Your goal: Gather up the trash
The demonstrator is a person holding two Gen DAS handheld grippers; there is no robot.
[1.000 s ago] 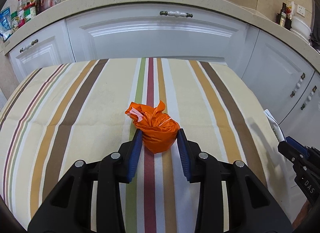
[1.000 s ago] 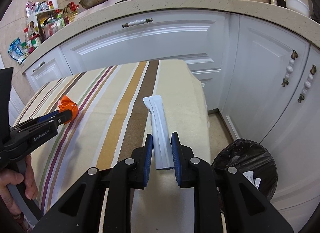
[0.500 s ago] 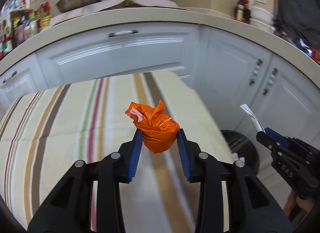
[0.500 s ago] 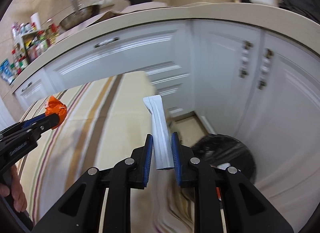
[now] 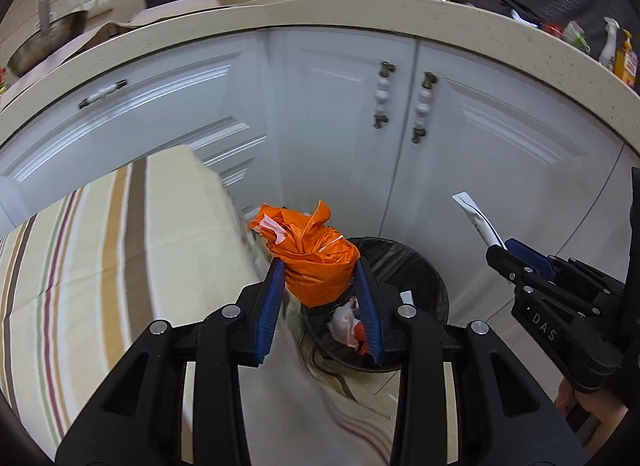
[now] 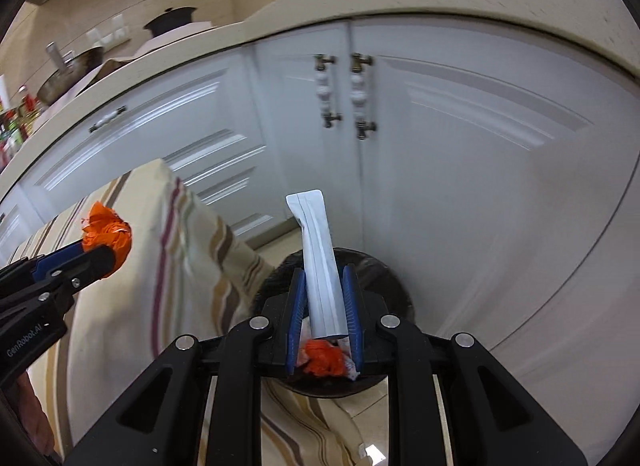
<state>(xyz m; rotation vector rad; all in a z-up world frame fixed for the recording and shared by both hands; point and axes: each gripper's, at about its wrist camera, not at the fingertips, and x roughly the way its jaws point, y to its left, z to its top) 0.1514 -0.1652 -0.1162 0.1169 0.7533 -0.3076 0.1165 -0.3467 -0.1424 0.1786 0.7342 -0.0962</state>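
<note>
My left gripper (image 5: 320, 290) is shut on a crumpled orange plastic bag (image 5: 316, 254) and holds it in the air above the near rim of a black-lined trash bin (image 5: 404, 266). My right gripper (image 6: 325, 298) is shut on a long white wrapper (image 6: 318, 262) and holds it over the same bin (image 6: 384, 282), which has orange and white trash inside. The right gripper (image 5: 508, 254) with the white wrapper (image 5: 478, 223) shows at the right of the left wrist view. The left gripper (image 6: 100, 252) with the orange bag (image 6: 106, 234) shows at the left of the right wrist view.
A table with a striped cream cloth (image 5: 100, 250) lies to the left, its cloth hanging down beside the bin (image 6: 192, 250). White cabinet doors with beaded handles (image 5: 382, 95) stand behind the bin under a speckled countertop (image 5: 320, 11).
Both grippers have swung right, off the striped table, carrying the orange bag and the white wrapper to above the trash bin. Both stay shut on their items.
</note>
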